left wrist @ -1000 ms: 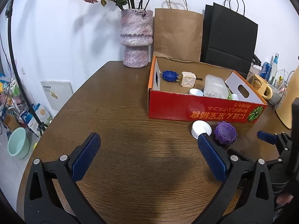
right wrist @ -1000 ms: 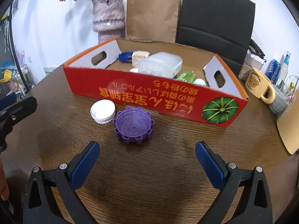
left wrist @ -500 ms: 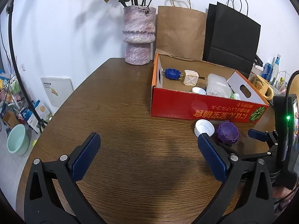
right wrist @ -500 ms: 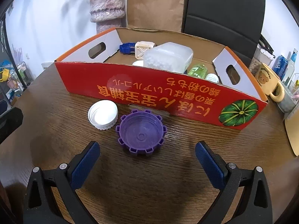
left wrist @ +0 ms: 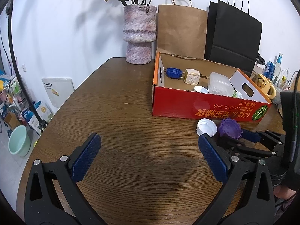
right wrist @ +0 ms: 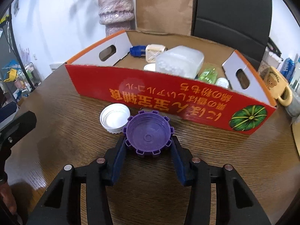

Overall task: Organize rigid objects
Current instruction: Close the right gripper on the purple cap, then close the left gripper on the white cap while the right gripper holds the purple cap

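Sitting open side up on the desk [right wrist: 234, 168], the purple notched cap [right wrist: 148, 136] lies just near of the red cardboard box [right wrist: 168, 99], touching a white cap [right wrist: 114, 119] on its left. Right claw [right wrist: 148, 150] is closing, blue pads against both sides of the purple cap. Left claw [left wrist: 150, 155] hangs open over bare desk, nothing between its pads. Box holds a blue cap [left wrist: 173, 72], cream cube [left wrist: 192, 76], translucent container [right wrist: 178, 61]. Vase [left wrist: 139, 33] and paper bags stand far.
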Motion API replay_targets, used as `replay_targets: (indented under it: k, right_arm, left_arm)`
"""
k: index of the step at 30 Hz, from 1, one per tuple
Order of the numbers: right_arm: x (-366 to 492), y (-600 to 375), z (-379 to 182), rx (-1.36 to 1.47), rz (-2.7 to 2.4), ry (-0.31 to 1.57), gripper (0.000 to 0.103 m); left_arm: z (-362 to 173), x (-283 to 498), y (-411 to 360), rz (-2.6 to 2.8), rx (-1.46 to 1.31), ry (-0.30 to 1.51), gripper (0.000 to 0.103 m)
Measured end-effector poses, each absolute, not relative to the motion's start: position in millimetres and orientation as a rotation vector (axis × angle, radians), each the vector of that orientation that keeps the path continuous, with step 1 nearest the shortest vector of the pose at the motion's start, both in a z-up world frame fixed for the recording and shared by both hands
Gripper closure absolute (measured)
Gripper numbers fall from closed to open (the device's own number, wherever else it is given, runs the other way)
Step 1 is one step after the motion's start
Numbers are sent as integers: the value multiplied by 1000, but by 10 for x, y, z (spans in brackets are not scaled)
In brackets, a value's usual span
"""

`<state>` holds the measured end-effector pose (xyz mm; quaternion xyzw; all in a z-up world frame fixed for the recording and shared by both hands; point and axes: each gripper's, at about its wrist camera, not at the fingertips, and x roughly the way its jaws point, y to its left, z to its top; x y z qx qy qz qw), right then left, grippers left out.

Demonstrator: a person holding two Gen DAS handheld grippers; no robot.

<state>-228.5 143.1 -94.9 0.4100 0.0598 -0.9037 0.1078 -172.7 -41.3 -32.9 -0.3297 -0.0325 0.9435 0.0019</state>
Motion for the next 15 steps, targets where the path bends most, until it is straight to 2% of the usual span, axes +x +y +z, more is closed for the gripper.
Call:
replay_targets:
  k: [15]
  right_arm:
    - [-2155, 1600, -756, 1090, -2719, 138, 52]
  left_arm:
    - [-353, -1797, -299, 2954, -1086, -58, 0]
